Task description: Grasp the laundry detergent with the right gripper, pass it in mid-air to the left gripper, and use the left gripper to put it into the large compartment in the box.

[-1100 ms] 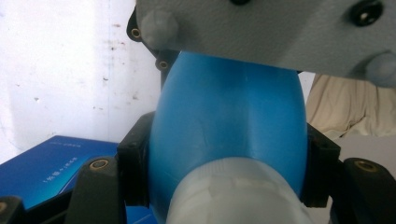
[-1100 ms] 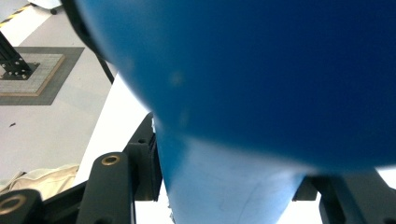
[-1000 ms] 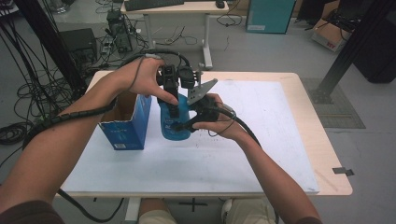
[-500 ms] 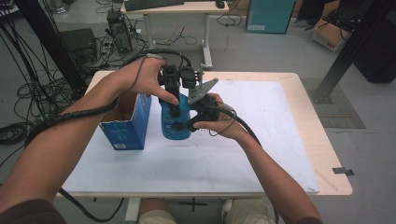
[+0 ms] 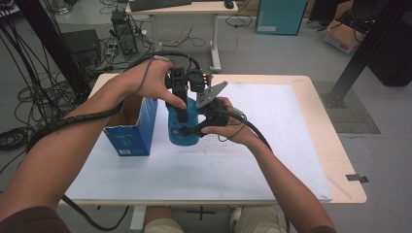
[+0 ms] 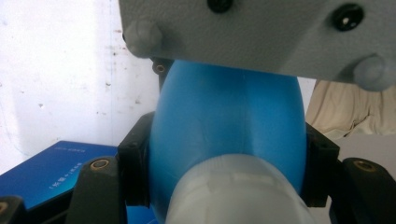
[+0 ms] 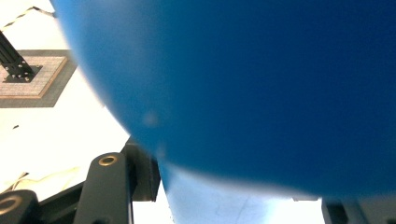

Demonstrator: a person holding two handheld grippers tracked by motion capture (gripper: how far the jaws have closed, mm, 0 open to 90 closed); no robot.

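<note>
A blue bottle (image 5: 182, 132) with a whitish cap (image 6: 233, 193) stands above the white sheet (image 5: 272, 160) on the table, between both grippers. My left gripper (image 5: 183, 115) comes down from above, its black jaws shut on the bottle's upper body (image 6: 224, 121) just below the cap. My right gripper (image 5: 190, 130) reaches in from the right and is shut on the bottle's lower part (image 7: 243, 84); one of its fingers (image 7: 142, 175) rests against the blue wall. Its grey three-cornered plate (image 6: 257, 32) hangs over the bottle in the left gripper view.
An open blue cardboard box (image 5: 133, 127) stands just left of the bottle. Cables (image 5: 29, 116) lie on the floor at the left. A desk (image 5: 184, 8) stands behind the table, and a black post base (image 5: 342, 97) sits at the right.
</note>
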